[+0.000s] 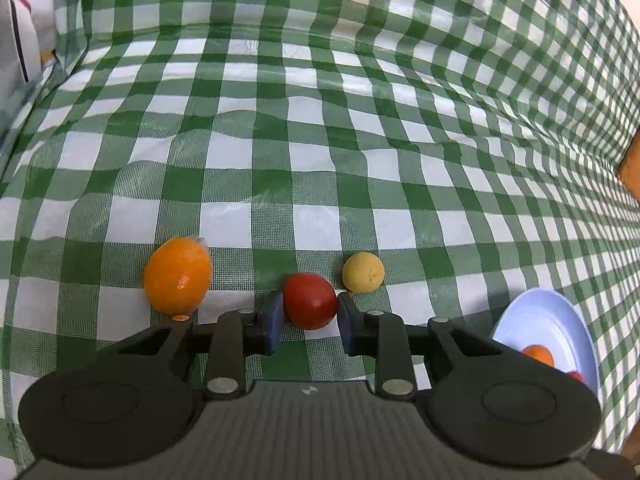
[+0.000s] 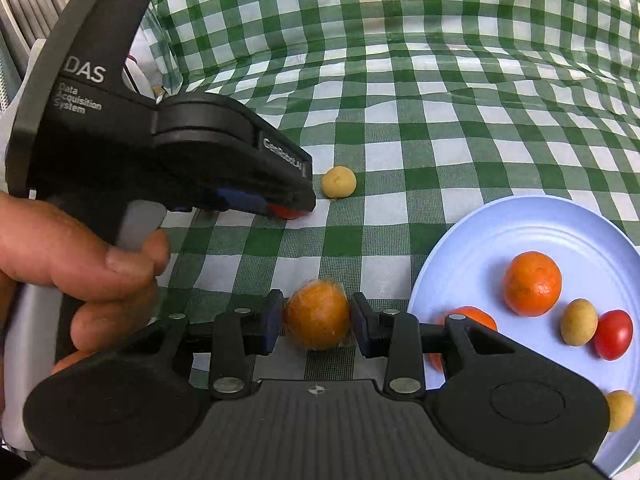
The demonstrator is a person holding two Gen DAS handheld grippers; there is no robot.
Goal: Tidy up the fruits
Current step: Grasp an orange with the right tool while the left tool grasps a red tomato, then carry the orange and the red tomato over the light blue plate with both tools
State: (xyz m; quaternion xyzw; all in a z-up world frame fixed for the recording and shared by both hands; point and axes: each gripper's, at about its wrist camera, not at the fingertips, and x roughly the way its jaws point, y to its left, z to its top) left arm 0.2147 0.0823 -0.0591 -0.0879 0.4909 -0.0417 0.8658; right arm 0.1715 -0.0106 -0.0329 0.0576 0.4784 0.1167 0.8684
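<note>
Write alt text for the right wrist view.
The right gripper grips a wrapped orange between its fingers above a green checked tablecloth. To the right, a pale blue plate holds oranges, small yellow fruits and a red tomato. To the left, a hand holds the left gripper down over a red fruit.

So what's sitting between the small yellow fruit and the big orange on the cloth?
The red tomato, flanked by the left gripper, lies between the yellow fruit and the orange, in the left wrist view.
</note>
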